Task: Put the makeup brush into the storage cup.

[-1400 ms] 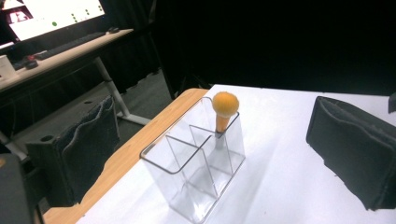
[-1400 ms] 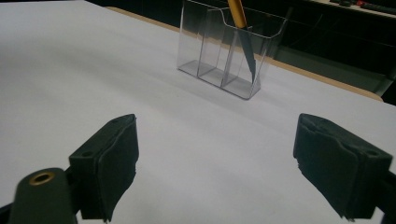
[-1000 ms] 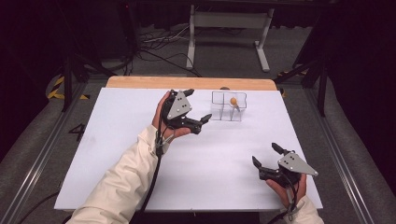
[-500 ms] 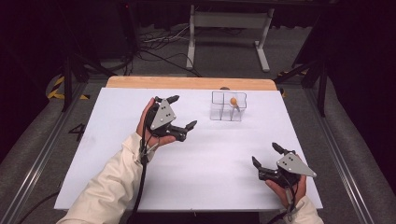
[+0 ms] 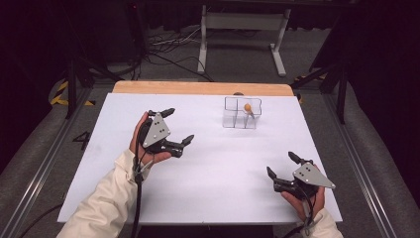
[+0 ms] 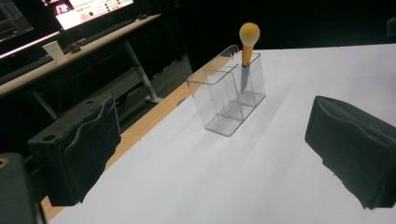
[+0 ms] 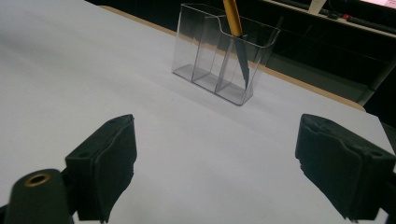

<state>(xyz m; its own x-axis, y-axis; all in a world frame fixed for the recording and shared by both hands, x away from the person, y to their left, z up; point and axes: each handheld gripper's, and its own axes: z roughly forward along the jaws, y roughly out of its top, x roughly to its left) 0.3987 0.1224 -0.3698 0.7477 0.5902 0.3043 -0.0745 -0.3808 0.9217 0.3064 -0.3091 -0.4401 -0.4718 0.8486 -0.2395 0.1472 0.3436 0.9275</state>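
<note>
A clear plastic organizer (image 5: 241, 114) with several compartments stands at the back right of the white table (image 5: 218, 188). A brush with an orange head (image 5: 247, 107) stands upright in its right end. My left gripper (image 5: 179, 126) is held open left of the table's middle, well apart from the organizer, nothing between its jaws. The left gripper view faces the organizer (image 6: 229, 98) and the brush (image 6: 249, 39) past the open left gripper (image 6: 215, 154). My right gripper (image 5: 281, 164) rests open near the front right. The right gripper view looks between the open right gripper (image 7: 233, 163) toward the organizer (image 7: 224, 56) and brush handle (image 7: 232, 18).
A wooden strip (image 5: 198, 88) runs along the table's far edge. Beyond it stand a white desk frame (image 5: 242, 29) and floor cables (image 5: 168, 49). Metal rails (image 5: 44, 158) flank the table. A desk with a lit screen (image 6: 88, 7) shows in the left gripper view.
My left gripper has drawn back from beside the organizer, moving left and toward the person, still open and empty. The right gripper has stayed put.
</note>
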